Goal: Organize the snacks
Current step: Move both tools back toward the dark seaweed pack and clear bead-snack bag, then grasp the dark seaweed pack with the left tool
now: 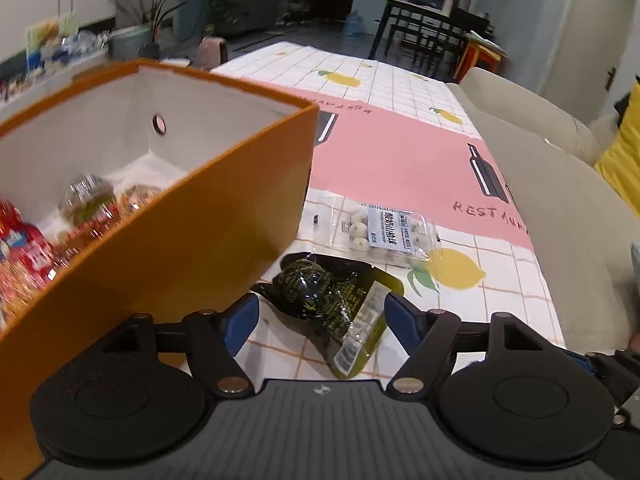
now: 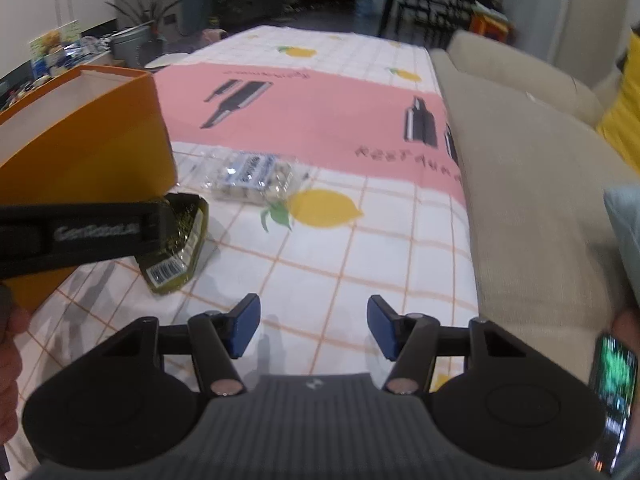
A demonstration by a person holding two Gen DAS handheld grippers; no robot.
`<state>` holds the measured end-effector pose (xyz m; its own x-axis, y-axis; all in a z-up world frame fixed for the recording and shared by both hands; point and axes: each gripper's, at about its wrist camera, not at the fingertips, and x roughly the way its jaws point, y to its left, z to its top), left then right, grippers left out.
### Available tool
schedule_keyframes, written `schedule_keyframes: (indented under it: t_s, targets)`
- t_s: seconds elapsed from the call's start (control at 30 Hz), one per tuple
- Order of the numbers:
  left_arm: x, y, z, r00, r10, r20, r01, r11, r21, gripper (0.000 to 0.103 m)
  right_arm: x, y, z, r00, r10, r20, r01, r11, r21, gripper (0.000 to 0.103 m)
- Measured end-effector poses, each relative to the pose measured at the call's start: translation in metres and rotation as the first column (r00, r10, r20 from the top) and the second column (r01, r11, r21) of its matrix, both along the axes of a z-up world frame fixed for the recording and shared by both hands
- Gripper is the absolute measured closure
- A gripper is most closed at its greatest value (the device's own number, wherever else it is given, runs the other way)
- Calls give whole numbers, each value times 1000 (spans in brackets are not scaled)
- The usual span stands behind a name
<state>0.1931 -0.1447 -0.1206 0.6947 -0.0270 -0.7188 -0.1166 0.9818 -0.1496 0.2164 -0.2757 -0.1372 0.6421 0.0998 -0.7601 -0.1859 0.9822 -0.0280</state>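
My left gripper (image 1: pixel 322 322) spread around dark green packet (image 1: pixel 332 300), not pressing, orange box (image 1: pixel 168 248) at ten o'clock, my right gripper (image 2: pixel 314 330) unclenched, holding nothing, over tablecloth (image 2: pixel 360 260).

The left claw (image 1: pixel 322 322) points steeply downward, its two blue-padded fingers (image 1: pixel 242 322) spread apart, nothing pressed between the pads. In its own view the left finger sits at about 8 o'clock of the picture's centre and the right finger at about 4 o'clock. From the right wrist view, the left claw's black body shows as a dark bar at 9 o'clock, with part of a hand (image 2: pixel 10 360) gripping it at 8 o'clock.

The right claw (image 2: pixel 314 330) also tilts steeply downward, its blue pads (image 2: pixel 382 330) parted, empty between them. Part of a hand shows at the edge at 4 o'clock.
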Motion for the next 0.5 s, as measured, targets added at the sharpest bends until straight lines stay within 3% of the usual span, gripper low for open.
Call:
schedule_keyframes:
  t_s: [0.1, 0.23, 0.43, 0.5]
  targets:
    - [4, -2, -4, 1000, 6, 0, -6, 1000, -2, 19, 12, 5, -5, 999, 30, 18, -30, 999, -22, 54]
    - [10, -3, -8, 1000, 13, -6, -13, 1000, -11, 21, 33, 10, -14, 996, 87, 37, -85, 995, -46, 57]
    - [16, -9, -14, 1000, 7, -10, -7, 1000, 1, 20, 58, 20, -26, 967, 242, 81, -228, 962, -146, 58]
    - [19, -6, -17, 1000, 7, -25, -7, 1000, -21, 21, 65, 22, -30, 957, 278, 87, -263, 952, -155, 63]
